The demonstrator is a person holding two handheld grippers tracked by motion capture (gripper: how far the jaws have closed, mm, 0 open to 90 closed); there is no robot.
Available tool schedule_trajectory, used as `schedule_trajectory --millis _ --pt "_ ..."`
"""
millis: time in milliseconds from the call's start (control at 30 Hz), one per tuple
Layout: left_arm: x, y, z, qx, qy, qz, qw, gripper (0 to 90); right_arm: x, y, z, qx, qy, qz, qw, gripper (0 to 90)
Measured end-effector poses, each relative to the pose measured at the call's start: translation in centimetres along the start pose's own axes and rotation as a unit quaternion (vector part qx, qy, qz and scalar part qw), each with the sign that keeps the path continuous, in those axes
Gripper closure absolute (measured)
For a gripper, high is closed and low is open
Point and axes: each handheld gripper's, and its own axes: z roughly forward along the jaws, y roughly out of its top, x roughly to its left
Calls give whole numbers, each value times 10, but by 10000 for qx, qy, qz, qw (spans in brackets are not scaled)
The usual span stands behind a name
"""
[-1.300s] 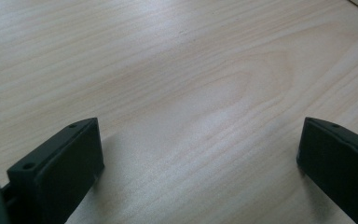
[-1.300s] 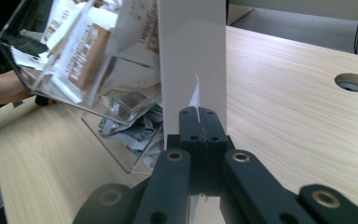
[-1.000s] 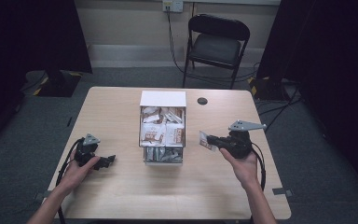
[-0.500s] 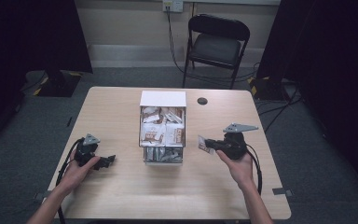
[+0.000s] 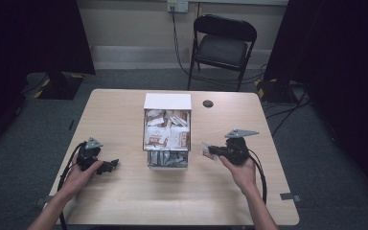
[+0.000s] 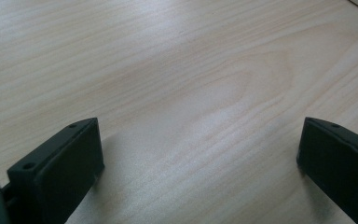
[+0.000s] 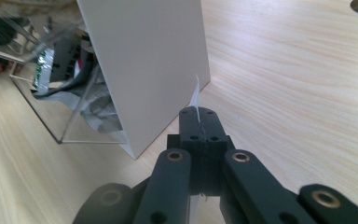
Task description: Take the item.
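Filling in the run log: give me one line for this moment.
left gripper: open, on table | right gripper: shut on packet | box: packets inside

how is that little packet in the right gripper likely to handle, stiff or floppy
Probably floppy and light: the packet shows as a thin edge pinched between the shut jaws of the right gripper, so it may bend or flutter. Its wrapper looks smooth, so it could slip from a loose grip. Being flat, it should lie still, not roll, on the table.
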Motion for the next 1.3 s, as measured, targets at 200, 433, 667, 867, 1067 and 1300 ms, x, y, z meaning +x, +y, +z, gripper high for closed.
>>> schedule_trajectory --millis 200,433,667,867,1067,1300 --pt "0 0 0 18 -4 15 10000 0 -2 0 12 72 52 -11 10000 900" --pt "0 0 0 21 0 13 10000 0 -2 8 26 128 84 -112 9998 900" --pt "0 0 0 20 4 12 10000 0 -5 2 42 201 88 -52 9997 900" --pt "0 0 0 20 6 10 10000 0 -9 -4 55 351 78 18 9993 900" --pt "0 0 0 19 5 11 10000 0 -15 -10 63 472 43 86 9988 900" --pt "0 0 0 8 11 12 10000 0 -19 -16 69 567 -50 142 9983 900"
